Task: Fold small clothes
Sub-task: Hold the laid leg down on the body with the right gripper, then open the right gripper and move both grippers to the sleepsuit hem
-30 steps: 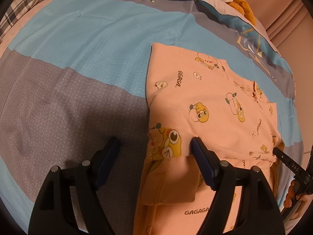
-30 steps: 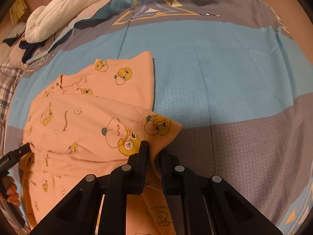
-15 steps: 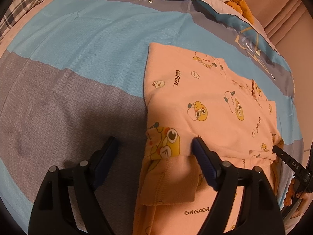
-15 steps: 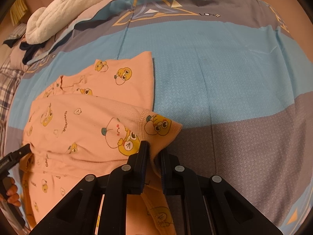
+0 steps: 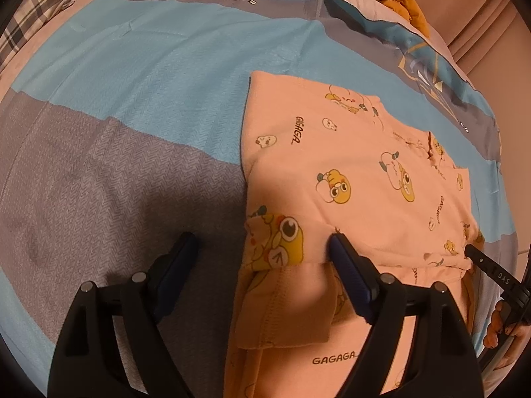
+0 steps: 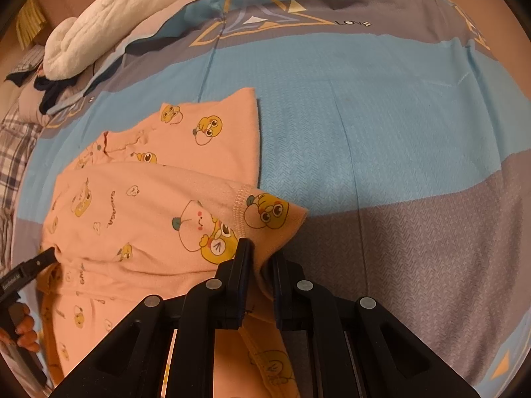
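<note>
A small peach-pink garment (image 5: 348, 172) printed with yellow cartoon ducks lies partly folded on the bed, a sleeve laid across its body. It also shows in the right wrist view (image 6: 139, 205). My left gripper (image 5: 262, 252) is open, its jaws spread wide either side of the sleeve's cuff (image 5: 275, 242), holding nothing. My right gripper (image 6: 260, 262) is shut on the other sleeve's cuff (image 6: 272, 215), pinching the fabric between its jaws. The other gripper's tip shows at each view's edge.
The bed is covered by a blue and grey striped quilt (image 5: 132, 106) with a "LOVE" triangle print (image 6: 265, 16). A white blanket (image 6: 109, 23) and dark clothes (image 6: 49, 93) lie at the head. A plaid cloth (image 5: 30, 23) lies at the far left.
Almost nothing has moved. The left gripper has shifted very slightly; its jaws stay open. The right gripper stays shut on the cuff.
</note>
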`<state>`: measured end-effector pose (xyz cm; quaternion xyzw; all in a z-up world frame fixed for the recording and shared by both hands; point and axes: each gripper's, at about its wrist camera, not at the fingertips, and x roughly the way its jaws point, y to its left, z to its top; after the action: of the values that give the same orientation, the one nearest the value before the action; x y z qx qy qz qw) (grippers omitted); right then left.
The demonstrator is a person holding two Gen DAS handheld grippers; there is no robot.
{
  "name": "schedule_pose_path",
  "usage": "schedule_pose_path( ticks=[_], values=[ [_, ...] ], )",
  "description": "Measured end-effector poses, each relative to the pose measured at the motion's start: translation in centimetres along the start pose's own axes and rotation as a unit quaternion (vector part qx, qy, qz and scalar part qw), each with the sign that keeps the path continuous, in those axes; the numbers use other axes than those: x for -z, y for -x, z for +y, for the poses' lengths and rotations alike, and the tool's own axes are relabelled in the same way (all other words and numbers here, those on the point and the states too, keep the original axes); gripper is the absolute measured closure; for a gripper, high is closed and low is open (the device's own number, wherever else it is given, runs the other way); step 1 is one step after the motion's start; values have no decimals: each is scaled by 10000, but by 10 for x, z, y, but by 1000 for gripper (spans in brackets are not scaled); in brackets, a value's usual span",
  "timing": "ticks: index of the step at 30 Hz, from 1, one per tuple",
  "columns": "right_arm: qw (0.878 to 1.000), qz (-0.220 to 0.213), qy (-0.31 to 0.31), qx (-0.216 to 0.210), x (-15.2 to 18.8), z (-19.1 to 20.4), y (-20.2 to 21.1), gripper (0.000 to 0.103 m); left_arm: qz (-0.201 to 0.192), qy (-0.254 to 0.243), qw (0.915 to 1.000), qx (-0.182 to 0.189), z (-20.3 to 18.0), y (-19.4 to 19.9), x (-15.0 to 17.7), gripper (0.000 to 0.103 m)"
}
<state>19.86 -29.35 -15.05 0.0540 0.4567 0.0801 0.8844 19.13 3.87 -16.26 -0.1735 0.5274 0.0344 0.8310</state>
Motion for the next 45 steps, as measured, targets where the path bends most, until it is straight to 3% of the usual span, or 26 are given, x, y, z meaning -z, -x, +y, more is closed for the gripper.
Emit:
schedule_pose_path(
  ticks=[20, 23, 25, 27, 32, 34, 38, 45],
  values=[
    [9998, 3, -160, -96, 1, -3, 0, 91, 36, -38, 10000, -32, 1, 4, 6, 19],
    [9997, -60, -220, -106, 2, -5, 2, 84, 38, -7, 10000, -25, 2, 8, 9, 19],
    [9994, -75, -237, -231, 3, -6, 3, 67, 18, 39, 10000, -14, 3, 11, 11, 19],
    [9989, -55, -258, -389, 4, -6, 3, 56, -18, 115, 9999, 17, 4, 13, 12, 19],
    [9998, -135, -132, -55, 6, 2, 10, 50, -136, 132, 9998, 56, 1, 27, 17, 19],
    [9998, -182, -111, 22, 7, 2, 15, 43, -247, 42, 9996, 87, -2, 38, 19, 19],
    [9988, -488, -53, 44, 11, 4, 38, 32, -530, -49, 9984, 180, -4, 64, 22, 16],
    [9877, -1441, 598, -112, 31, 33, 110, 7, -930, -250, 9951, 223, -12, 114, 37, 1]
  ],
)
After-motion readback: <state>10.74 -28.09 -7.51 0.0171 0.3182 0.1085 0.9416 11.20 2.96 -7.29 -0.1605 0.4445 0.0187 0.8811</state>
